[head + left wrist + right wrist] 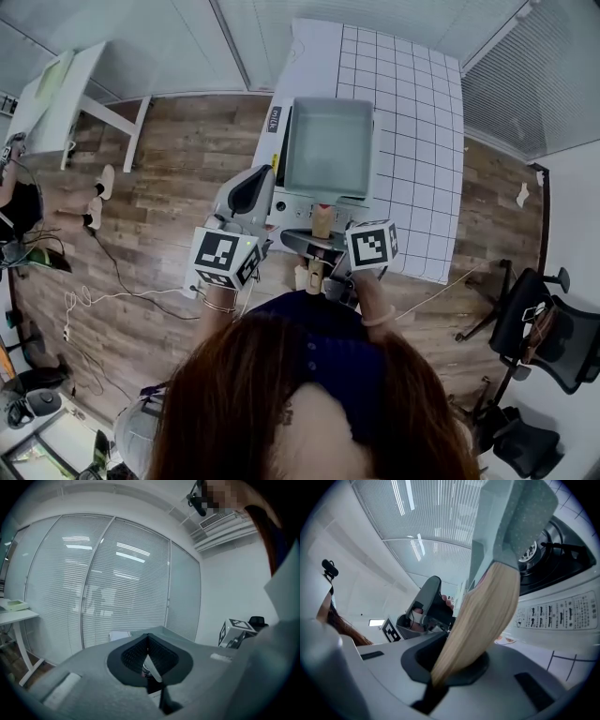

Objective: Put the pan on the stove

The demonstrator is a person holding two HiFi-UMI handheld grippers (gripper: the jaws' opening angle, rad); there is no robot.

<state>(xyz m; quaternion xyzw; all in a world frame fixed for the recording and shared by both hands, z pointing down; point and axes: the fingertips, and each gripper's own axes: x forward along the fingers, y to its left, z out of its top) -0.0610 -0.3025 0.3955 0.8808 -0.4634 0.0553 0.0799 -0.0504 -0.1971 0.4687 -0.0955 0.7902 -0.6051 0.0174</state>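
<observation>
My right gripper (440,672) has its jaws clamped on the pan's (328,148) wooden handle (480,620), with the pan over the stove (553,569). My left gripper (149,660), alongside, has its jaws together, empty.

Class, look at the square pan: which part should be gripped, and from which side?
The wooden handle, from the person's side. It juts straight from the near wall of the pan, narrow enough for fingers to close across. The right gripper is shut on it there.
</observation>
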